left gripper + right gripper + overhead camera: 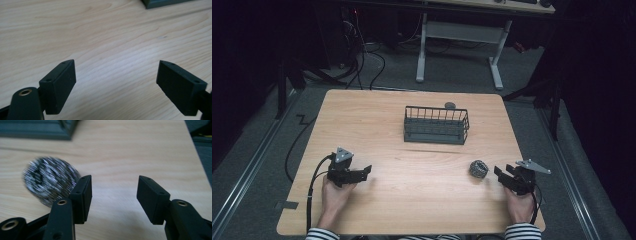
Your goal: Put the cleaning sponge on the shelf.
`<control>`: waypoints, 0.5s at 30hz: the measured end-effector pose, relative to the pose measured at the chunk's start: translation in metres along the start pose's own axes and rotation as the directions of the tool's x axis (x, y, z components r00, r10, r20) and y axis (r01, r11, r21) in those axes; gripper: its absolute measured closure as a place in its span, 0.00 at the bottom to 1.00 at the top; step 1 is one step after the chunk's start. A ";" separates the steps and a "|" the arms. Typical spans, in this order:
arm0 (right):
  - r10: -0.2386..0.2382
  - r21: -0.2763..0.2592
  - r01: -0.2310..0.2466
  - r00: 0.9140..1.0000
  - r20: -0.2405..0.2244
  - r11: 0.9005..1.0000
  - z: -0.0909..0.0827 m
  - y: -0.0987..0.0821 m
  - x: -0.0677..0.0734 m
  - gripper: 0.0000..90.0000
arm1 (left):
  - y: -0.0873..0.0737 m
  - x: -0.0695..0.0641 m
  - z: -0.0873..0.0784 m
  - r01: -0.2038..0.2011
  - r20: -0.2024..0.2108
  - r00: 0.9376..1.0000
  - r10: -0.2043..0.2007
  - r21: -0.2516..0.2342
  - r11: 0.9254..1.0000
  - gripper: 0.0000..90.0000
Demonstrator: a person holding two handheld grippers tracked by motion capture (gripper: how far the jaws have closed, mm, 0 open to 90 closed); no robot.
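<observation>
- Both tongs released: left gripper spread over bare table, right gripper spread, nothing between its jaws.
- Steel scrubber sits just beside your right gripper, near of the wire basket.
- My guess: scrubber pick. It's offset left of your jaws, so recentre, then straddle its middle before closing.

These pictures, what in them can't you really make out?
- Scrubber: blurred in the right gripper view, and the right tool's near jaw covers its edge, so its texture is unclear.
- Basket: cut off by the top edge in both gripper views.
- Small grey thing behind the basket: too small in the high view to identify.
- Person: sleeves cut off by the bottom edge.
</observation>
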State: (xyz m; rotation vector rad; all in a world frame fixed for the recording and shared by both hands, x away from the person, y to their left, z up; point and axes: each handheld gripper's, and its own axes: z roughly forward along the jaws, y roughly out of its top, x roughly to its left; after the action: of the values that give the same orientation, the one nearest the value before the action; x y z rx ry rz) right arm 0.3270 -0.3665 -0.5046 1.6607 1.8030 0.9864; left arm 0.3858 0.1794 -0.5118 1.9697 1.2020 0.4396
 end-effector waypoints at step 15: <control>-0.084 -0.041 0.079 0.987 -0.141 0.996 0.015 0.067 0.027 0.60 | 0.076 -0.021 0.023 0.003 0.116 0.993 0.001 -0.035 0.999 0.25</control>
State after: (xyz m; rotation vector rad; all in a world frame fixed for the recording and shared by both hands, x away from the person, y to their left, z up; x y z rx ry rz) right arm 0.3768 -0.3375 -0.4585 1.5171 1.9174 1.1185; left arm 0.4348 0.1320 -0.4666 1.9369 1.1152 0.3384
